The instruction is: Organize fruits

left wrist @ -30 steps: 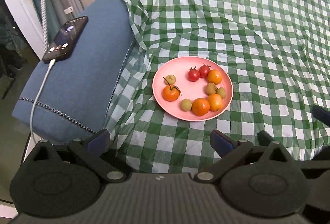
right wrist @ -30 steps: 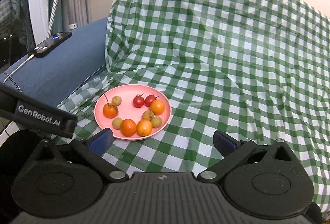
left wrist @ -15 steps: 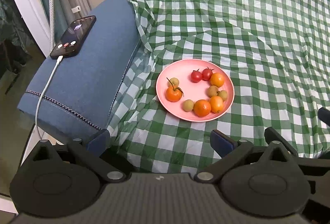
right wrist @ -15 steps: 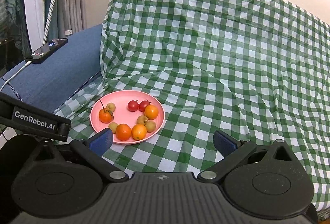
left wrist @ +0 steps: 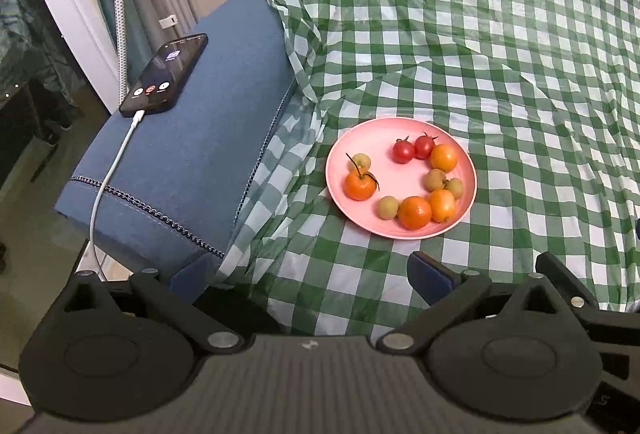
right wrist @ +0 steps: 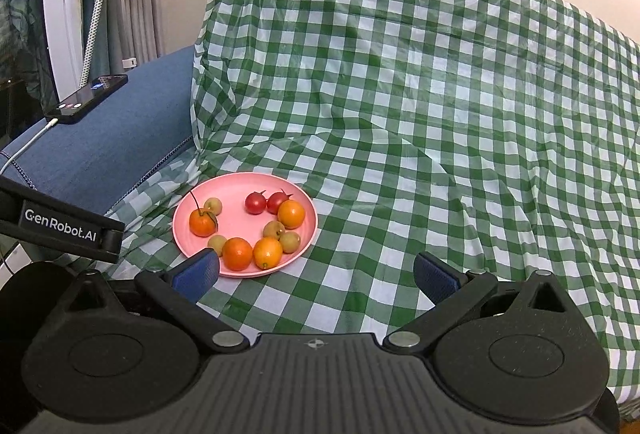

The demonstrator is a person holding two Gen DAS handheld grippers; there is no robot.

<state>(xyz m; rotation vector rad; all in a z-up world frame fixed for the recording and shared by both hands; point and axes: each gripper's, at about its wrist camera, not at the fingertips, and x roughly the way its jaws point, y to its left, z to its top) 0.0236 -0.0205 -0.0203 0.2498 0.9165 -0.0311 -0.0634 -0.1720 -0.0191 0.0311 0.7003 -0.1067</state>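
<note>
- Where the left tool's black arm (right wrist: 60, 234) crosses the right wrist view, white lettering reads "GenRobot.AI"; no other writing legible.
- Left gripper (left wrist: 308, 276): jaws spread wide, blue textured pads (left wrist: 430, 272), nothing between them; matte black ribbed body below.
- Right gripper (right wrist: 316, 272): jaws likewise spread and empty; its left pad (right wrist: 198, 270) overlaps the near rim of the plate in view, contact cannot be told.
- Pink plate (left wrist: 376, 146): round, smooth, shallow rim, resting on the cloth near its left edge.
- Fruits all on the plate, in a loose ring: two glossy red cherry tomatoes (left wrist: 403, 151) touching at the far side; orange round fruits (left wrist: 415, 212), one with a dark stem (left wrist: 360, 186); small dull yellow-green fruits (left wrist: 388, 207) between them.
- Green-and-white checked cloth (left wrist: 500, 34): thin, shiny, creased, draped over a cushioned seat and back.
- Blue woven armrest (left wrist: 192, 162), stitched edge, beside the cloth.
- Phone (left wrist: 165, 74) lying flat on the armrest, screen lit with round buttons, white cable (left wrist: 108, 178) plugged in.
</note>
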